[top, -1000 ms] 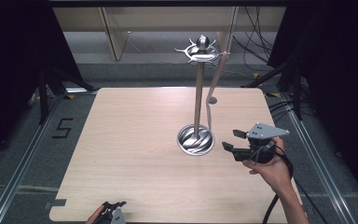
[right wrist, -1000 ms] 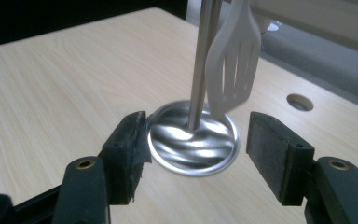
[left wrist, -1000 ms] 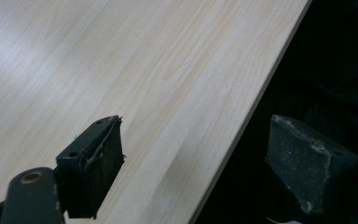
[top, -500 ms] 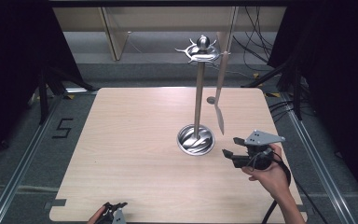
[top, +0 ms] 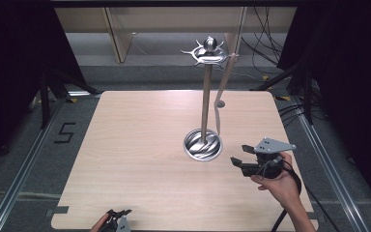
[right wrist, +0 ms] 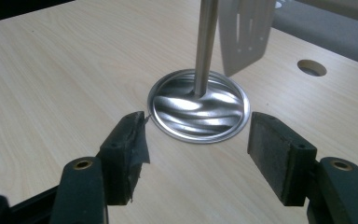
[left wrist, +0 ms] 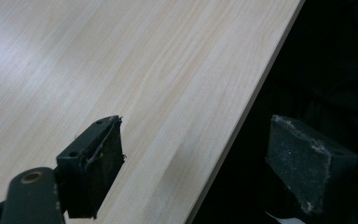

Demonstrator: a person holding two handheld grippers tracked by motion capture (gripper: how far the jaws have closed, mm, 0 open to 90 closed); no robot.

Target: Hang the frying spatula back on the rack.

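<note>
While the right hand-held gripper (top: pixel 237 160) hovers at the lower right of the high view, these lines give the scene.

Right hand-held gripper: black, two-jawed, with a grey three-cornered plate on top; held in a person's hand (top: pixel 279 182); jaws spread wide with nothing between the pads. It points toward the left of the frame, at the stand's base, near it but apart.

Right gripper view: the two black jaws rise from the bottom corners, and the round base sits between and beyond them in mid-frame, untouched.

Stand: a shiny silver metal utensil stand (top: pixel 206 104) with a tall upright pole, a round rippled dish-shaped base (top: pixel 202 144) and a crown of hooks with a ball knob (top: pixel 209 50) at the top. It stands upright right of centre on the surface.

Hanging utensil: a pale, flat, slotted spatula (top: pixel 221 94) hangs from a hook on the right side of the crown, its blade end down beside the pole, above the base. In the right gripper view its blade (right wrist: pixel 245 32) shows at the top, just right of the pole.

Surface: a light wood-grain tabletop (top: pixel 135 159) with a small round hole (top: pixel 220 103) near its far edge.

Left hand-held gripper (top: pixel 117 216): at the bottom edge of the high view, left of centre, at the near edge of the surface. In the left gripper view its jaws are spread, one pad over the wood and the other past the edge, holding nothing.
</note>
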